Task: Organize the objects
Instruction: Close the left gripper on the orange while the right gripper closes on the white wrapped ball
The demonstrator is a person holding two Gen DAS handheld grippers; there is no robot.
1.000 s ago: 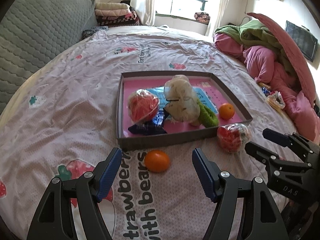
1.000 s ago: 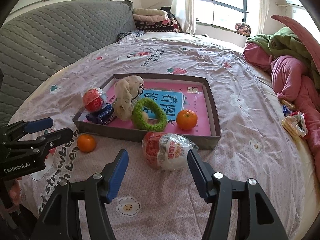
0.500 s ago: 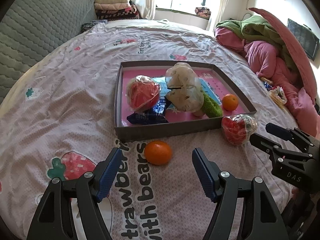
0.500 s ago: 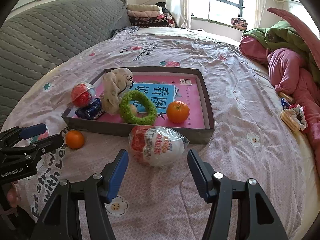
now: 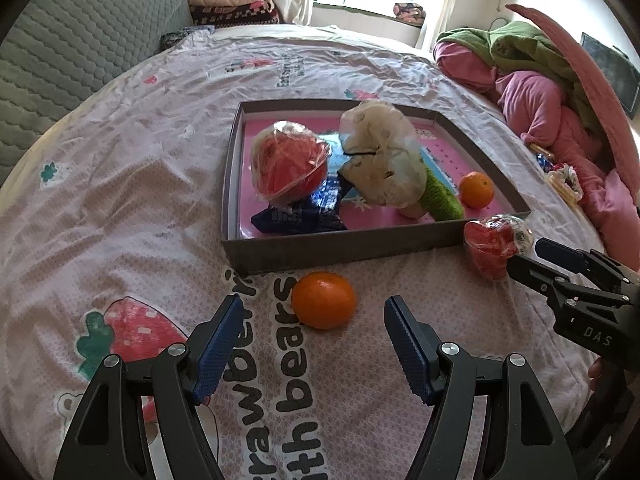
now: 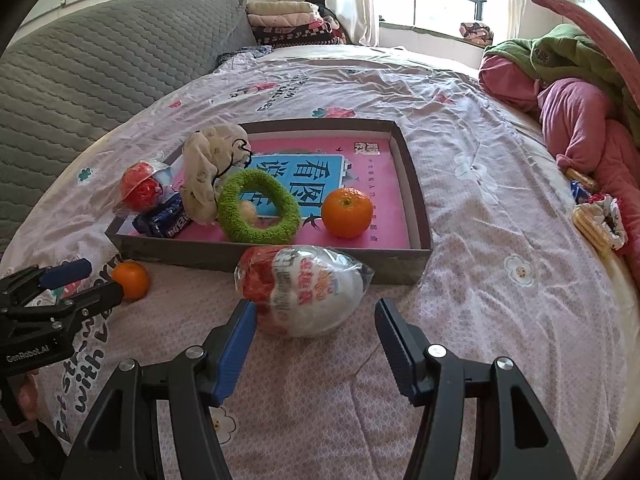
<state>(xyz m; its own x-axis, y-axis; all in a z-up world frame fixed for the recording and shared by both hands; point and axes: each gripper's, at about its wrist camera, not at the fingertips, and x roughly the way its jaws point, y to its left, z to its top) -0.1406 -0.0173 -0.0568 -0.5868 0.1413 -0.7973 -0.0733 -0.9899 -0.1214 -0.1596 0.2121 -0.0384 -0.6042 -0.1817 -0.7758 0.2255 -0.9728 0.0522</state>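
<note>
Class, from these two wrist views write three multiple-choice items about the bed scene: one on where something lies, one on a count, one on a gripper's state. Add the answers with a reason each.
1. Where is the green ring?
A. Inside the tray
B. On the blanket outside the tray
C. On the grey headboard

2. How many oranges are in view?
A. One
B. Two
C. Four

3. What is the right gripper doing?
A. Shut on the wrapped egg
B. Open, with the egg ahead of its fingers
C. Shut on an orange

Answers:
1 A, the ring rests on the pink floor within the tray walls.
2 B, one orange in the tray, one orange on the blanket.
3 B, its fingers stand apart, with the wrapped egg beyond them.
</note>
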